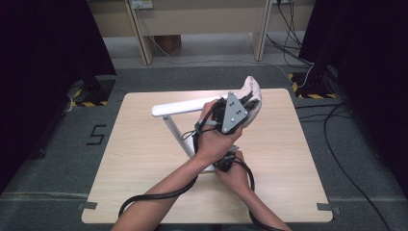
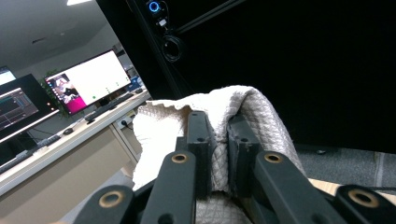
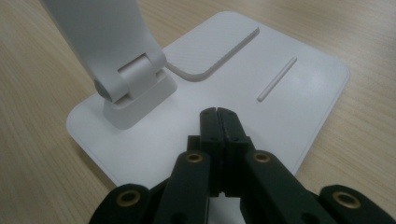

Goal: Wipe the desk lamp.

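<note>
A white desk lamp (image 1: 178,109) stands on the wooden table (image 1: 139,159), its long head reaching left above the tabletop. My left gripper (image 1: 243,103) is raised at the head's right end and is shut on a white quilted cloth (image 1: 253,91). In the left gripper view the cloth (image 2: 261,112) is pinched between the jaws of the left gripper (image 2: 218,122) and drapes over them. My right gripper (image 1: 222,162) is lower and nearer, shut with nothing in it. Its tips (image 3: 218,112) rest on the lamp's flat white base (image 3: 289,93), next to the arm's hinge (image 3: 126,79).
Grey floor surrounds the table, with a "5" mark (image 1: 95,134) at the left and cables (image 1: 337,144) at the right. Wooden desk legs (image 1: 139,33) stand at the back. Monitors (image 2: 88,81) on a desk show behind the cloth. Black cables trail from both grippers.
</note>
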A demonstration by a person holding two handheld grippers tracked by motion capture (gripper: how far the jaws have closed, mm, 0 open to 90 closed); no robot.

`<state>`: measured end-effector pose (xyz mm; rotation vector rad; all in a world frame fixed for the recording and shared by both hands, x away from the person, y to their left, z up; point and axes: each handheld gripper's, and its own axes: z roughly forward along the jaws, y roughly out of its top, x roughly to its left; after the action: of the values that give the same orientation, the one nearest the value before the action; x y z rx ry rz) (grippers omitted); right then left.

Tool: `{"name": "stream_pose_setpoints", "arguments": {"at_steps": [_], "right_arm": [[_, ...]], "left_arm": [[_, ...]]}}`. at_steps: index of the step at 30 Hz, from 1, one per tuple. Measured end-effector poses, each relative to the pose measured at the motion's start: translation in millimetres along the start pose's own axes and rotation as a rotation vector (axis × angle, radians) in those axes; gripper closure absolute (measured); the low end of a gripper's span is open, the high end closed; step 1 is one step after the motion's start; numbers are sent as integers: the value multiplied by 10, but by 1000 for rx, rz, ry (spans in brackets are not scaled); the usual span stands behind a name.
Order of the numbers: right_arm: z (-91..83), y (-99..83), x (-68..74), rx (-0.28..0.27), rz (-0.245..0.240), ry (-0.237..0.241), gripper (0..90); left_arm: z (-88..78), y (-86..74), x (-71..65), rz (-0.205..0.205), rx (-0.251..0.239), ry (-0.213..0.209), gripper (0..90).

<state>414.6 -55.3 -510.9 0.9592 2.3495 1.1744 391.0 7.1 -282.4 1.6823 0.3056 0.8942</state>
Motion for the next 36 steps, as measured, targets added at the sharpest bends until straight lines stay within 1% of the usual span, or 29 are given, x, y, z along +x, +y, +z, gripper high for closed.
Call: {"name": "stream_pose_setpoints", "arguments": {"at_steps": [9, 12, 13, 16, 17, 18, 19, 20, 22, 23, 24, 26, 27, 28, 29, 30, 33, 34, 35, 36], "right_arm": [[0, -1, -2, -1, 5, 2, 900], [1, 6, -16, 3, 12, 11, 900], [1, 12, -29, 9, 25, 20, 900], [7, 22, -42, 10, 20, 21, 887], [11, 30, -52, 14, 18, 22, 853], [11, 30, -52, 14, 18, 22, 853], [10, 38, -61, 18, 19, 22, 821], [-3, 55, -88, 28, 10, 25, 762], [-28, 66, -109, 25, 8, 20, 746], [-119, 95, -169, 7, 16, 2, 718], [-119, 95, -169, 7, 16, 2, 718], [-232, 115, -247, -8, 15, -15, 687], [-312, 121, -308, -11, 13, -29, 669], [-381, 122, -355, -16, 25, -37, 655], [-517, 110, -464, -23, 41, -55, 641], [-517, 110, -464, -23, 41, -55, 641], [-773, 34, -658, -34, 76, -94, 625], [-936, -38, -780, -42, 101, -126, 620], [-936, -38, -780, -42, 101, -126, 620], [-1002, -76, -832, -48, 109, -132, 618]], "left_arm": [[57, 31, -43, -4, 6, -18, 819], [57, 47, -72, -5, 1, -32, 819], [57, 51, -80, -3, 1, -36, 819], [73, 48, -106, -3, 3, -45, 818], [80, 41, -108, -3, 8, -47, 818], [86, 33, -109, -5, 11, -49, 818], [87, 26, -107, -3, 14, -47, 818], [83, 21, -106, -2, 16, -47, 818], [60, 24, -102, 4, 16, -46, 818], [43, 31, -97, 9, 14, -48, 818], [28, 38, -93, 11, 13, -49, 818], [7, 53, -89, 14, 15, -55, 818], [2, 56, -92, 16, 16, -59, 818], [0, 57, -100, 15, 17, -61, 818], [0, 56, -111, 17, 18, -66, 818], [2, 52, -125, 18, 19, -70, 818], [17, 33, -162, 24, 25, -80, 818], [24, 27, -169, 24, 27, -81, 818], [32, 21, -173, 21, 28, -81, 818], [40, 11, -178, 17, 28, -81, 818]]}}
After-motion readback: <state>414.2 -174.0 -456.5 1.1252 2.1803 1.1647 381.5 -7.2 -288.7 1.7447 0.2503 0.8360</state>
